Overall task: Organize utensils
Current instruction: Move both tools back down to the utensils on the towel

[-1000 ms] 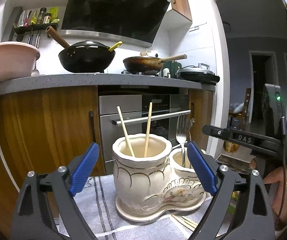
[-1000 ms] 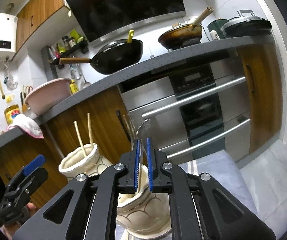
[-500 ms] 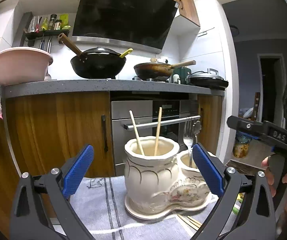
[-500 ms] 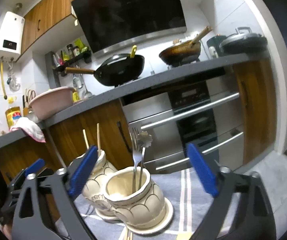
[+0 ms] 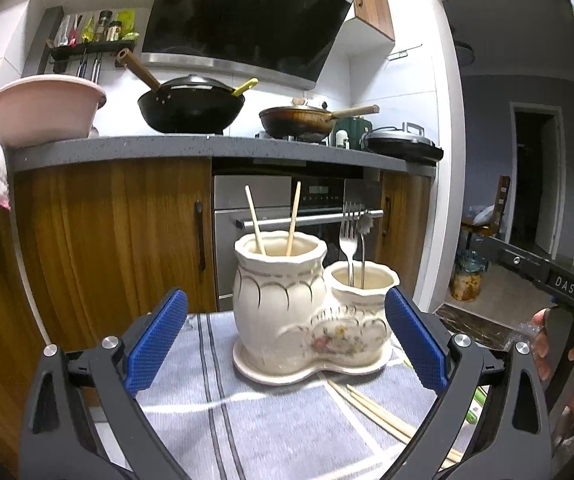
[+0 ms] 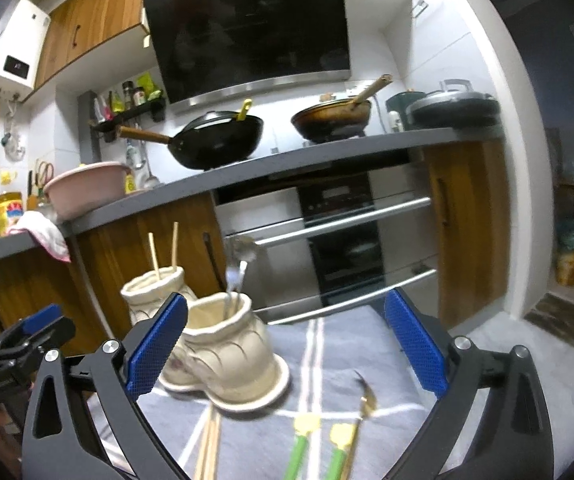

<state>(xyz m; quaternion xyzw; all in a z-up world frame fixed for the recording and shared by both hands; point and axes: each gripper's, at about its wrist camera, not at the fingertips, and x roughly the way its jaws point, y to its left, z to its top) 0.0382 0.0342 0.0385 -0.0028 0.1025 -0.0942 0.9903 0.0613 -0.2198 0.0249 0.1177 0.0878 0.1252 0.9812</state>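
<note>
A cream ceramic double-pot holder (image 5: 287, 312) stands on a grey striped cloth (image 5: 255, 420). Its taller pot holds two chopsticks (image 5: 293, 220); the shorter pot (image 6: 227, 340) holds a fork (image 5: 348, 246) and a second metal utensil. Loose chopsticks (image 5: 383, 412) lie on the cloth in front of it. Two green-handled utensils (image 6: 303, 444) and a gold-tipped one (image 6: 365, 400) lie nearer in the right wrist view. My left gripper (image 5: 287, 340) is open, facing the holder. My right gripper (image 6: 287, 348) is open, with nothing between its fingers.
A wooden cabinet and steel oven (image 5: 283, 208) stand behind the cloth. The counter above carries a pink basin (image 5: 45, 108), a black wok (image 5: 191, 110) and a brown pan (image 5: 299, 120). A person's hand (image 5: 559, 352) holds the other gripper at the right edge.
My right gripper went from shut to wide open and drew back, leaving the second utensil standing in the shorter pot. My left gripper also backed away from the holder.
</note>
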